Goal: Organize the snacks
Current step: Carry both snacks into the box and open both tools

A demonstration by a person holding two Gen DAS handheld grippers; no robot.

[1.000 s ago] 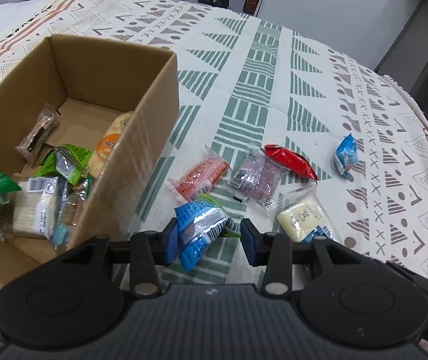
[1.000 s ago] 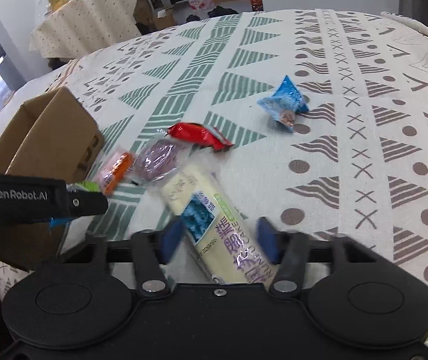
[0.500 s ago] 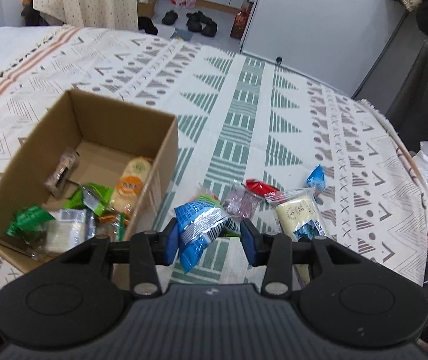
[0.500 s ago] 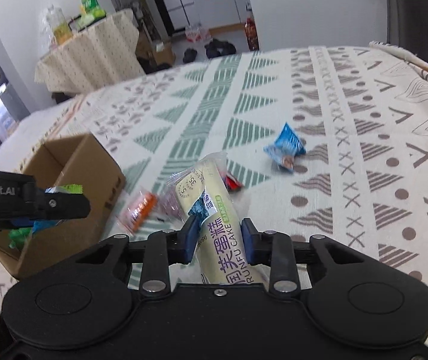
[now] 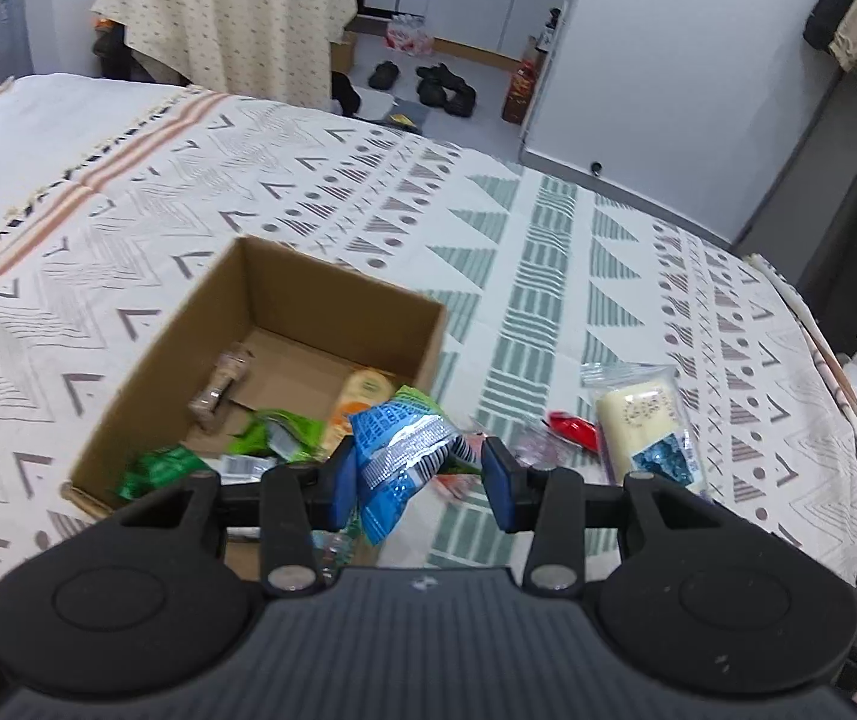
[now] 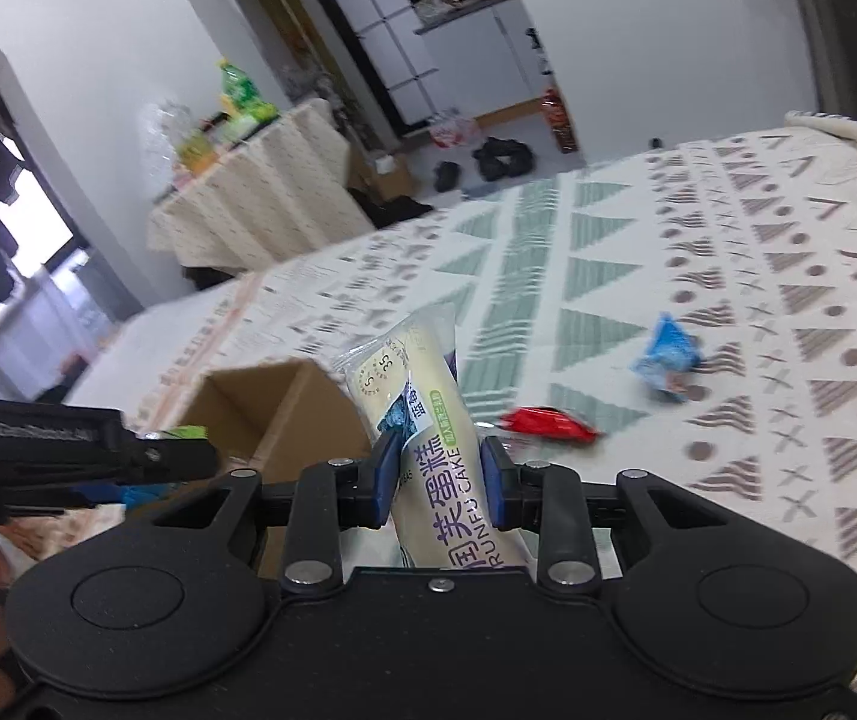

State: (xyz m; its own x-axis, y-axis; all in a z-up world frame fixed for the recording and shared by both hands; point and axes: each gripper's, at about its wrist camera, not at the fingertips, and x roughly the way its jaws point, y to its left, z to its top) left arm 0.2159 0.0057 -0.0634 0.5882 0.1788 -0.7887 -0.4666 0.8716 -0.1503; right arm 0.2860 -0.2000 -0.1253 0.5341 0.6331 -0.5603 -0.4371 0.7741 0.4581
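My left gripper (image 5: 419,480) is shut on a crumpled blue and silver snack packet (image 5: 404,450), held above the near right corner of an open cardboard box (image 5: 236,324). Inside the box lie several snacks, among them green packets (image 5: 272,435) and a brown bar (image 5: 218,390). My right gripper (image 6: 437,480) is shut on a long cream cake packet (image 6: 428,414), lifted clear of the cloth; the same cake packet (image 5: 638,414) shows at the right in the left wrist view. A red packet (image 6: 548,423) and a small blue packet (image 6: 665,357) lie on the cloth. The box (image 6: 272,408) stands left of the cake.
A patterned cloth (image 5: 548,276) covers the bed-like surface. Its right edge (image 5: 812,330) drops off toward dark furniture. More packets lie half hidden behind my left fingers. A table with a cream cloth (image 5: 230,18) and shoes (image 5: 440,84) are far behind.
The right gripper closed on the cake packet and lifted it off the cloth. Both grippers rose, the left still holding the blue packet, and the box now looks smaller and farther below.
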